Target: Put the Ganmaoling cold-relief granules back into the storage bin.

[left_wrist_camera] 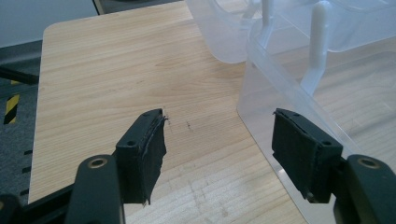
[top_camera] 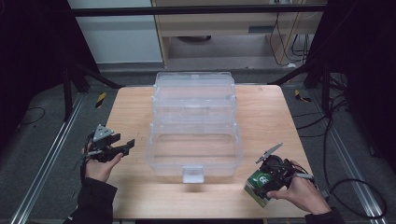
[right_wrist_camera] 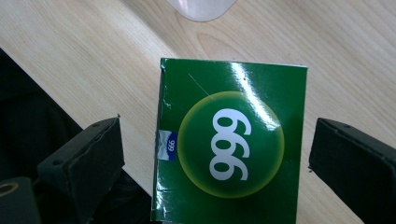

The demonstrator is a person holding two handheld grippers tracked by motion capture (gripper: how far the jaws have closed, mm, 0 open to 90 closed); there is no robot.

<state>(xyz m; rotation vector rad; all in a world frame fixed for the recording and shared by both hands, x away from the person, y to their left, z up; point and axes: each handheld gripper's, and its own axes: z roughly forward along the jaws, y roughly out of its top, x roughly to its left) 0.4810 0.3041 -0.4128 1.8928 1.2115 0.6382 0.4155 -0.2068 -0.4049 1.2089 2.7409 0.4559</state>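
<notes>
A small glossy green cardboard box [right_wrist_camera: 229,144] with a pale green disc and white "999" figures lay on the light wooden counter [top_camera: 135,107], near the front right corner of the large clear plastic organiser case [top_camera: 194,126] that served as the landmark in the middle of the counter. The case was hard, see-through and rounded at its corners, with stepped tiers standing open toward the back and a small frosted latch tab [top_camera: 193,173] hanging at its front edge. The right hand-held gripper [right_wrist_camera: 215,154] hovered just over the box, its two black rubber-faced jaws spread wide on either side with bare wood showing between each pad and the cardboard, so nothing was pinched. The box's left edge looked scuffed and dented, its lower end was cut off by the frame, and a small blue label there was too tiny to read fully. The left hand-held gripper [left_wrist_camera: 219,154] was held to the left of the case, its ridged black pads likewise spread and empty, one pad near the case's clear wall [left_wrist_camera: 280,88]. Through that wall a white plastic post [left_wrist_camera: 317,46] showed blurred.
</notes>
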